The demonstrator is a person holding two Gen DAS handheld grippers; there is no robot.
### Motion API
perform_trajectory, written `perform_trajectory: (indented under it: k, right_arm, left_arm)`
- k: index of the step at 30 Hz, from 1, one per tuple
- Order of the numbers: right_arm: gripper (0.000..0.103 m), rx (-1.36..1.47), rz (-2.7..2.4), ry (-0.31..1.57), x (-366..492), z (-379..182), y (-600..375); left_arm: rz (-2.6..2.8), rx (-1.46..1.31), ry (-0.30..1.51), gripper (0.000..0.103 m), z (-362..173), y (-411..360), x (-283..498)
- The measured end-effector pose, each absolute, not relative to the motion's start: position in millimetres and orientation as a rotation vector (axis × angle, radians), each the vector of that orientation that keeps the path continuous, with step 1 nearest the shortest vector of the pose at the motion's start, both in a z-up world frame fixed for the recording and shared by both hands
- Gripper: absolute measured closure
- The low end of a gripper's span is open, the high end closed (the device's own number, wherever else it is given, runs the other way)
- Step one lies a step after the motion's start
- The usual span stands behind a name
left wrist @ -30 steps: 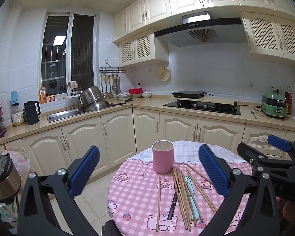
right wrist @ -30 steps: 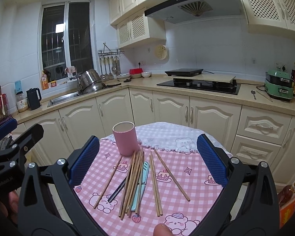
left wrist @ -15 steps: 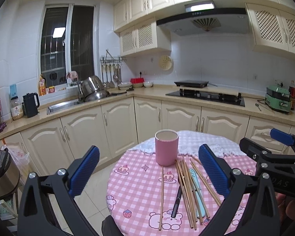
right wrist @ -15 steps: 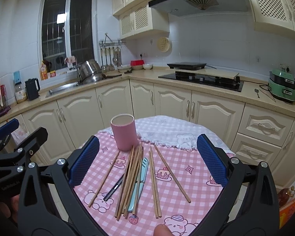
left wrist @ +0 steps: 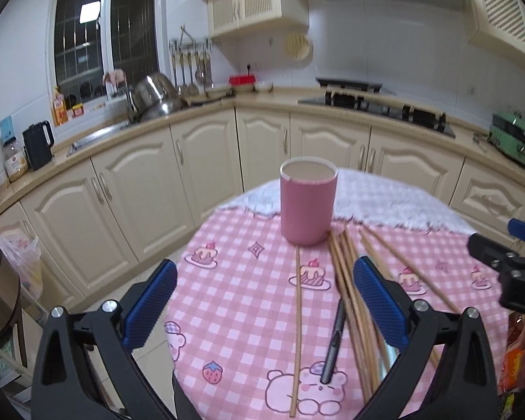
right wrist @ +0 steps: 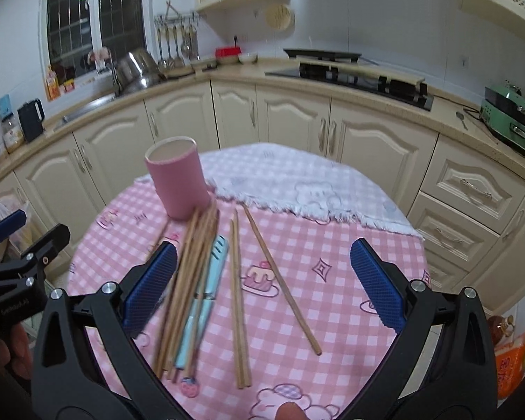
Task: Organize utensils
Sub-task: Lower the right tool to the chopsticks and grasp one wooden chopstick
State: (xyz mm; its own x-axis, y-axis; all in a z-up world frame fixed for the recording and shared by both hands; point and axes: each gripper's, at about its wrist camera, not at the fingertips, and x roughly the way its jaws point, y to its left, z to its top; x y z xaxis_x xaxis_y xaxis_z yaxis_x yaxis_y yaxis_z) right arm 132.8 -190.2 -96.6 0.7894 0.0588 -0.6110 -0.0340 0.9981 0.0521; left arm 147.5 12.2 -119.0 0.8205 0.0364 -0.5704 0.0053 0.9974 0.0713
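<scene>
A pink cup (left wrist: 308, 206) stands upright and empty on a round table with a pink checked cloth (left wrist: 238, 301); it also shows in the right wrist view (right wrist: 178, 182). Several wooden chopsticks (right wrist: 192, 273) lie in front of it, with a light blue utensil (right wrist: 206, 290) among them and a dark pen-like utensil (left wrist: 334, 339) beside them. One chopstick (left wrist: 296, 315) lies apart on the left. My left gripper (left wrist: 266, 301) is open and empty above the table's near edge. My right gripper (right wrist: 262, 280) is open and empty above the chopsticks.
A white fringed cloth (right wrist: 297, 185) covers the table's far side. Cream cabinets and a counter (left wrist: 192, 112) curve behind, with a sink, pots (left wrist: 157, 98), a kettle (left wrist: 36, 148), a hob (left wrist: 378, 105) and a green appliance (left wrist: 514, 140).
Both grippers have moved forward and down toward the table. The cup and chopsticks now look larger and closer. Both stay open and nothing on the table has moved.
</scene>
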Motion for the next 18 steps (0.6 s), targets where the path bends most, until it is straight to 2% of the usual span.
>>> perform_trajectory:
  k: [11,18]
  right_arm:
    - [0.006,0.004,0.059,0.855,204,-146,-217]
    - [0.006,-0.057,0.104,0.954,241,-177,-217]
  left_arm:
    - [-0.021,0.138,0.842,0.004,-188,3,225]
    - [-0.023,0.153,0.924,0.005,-217,3,255]
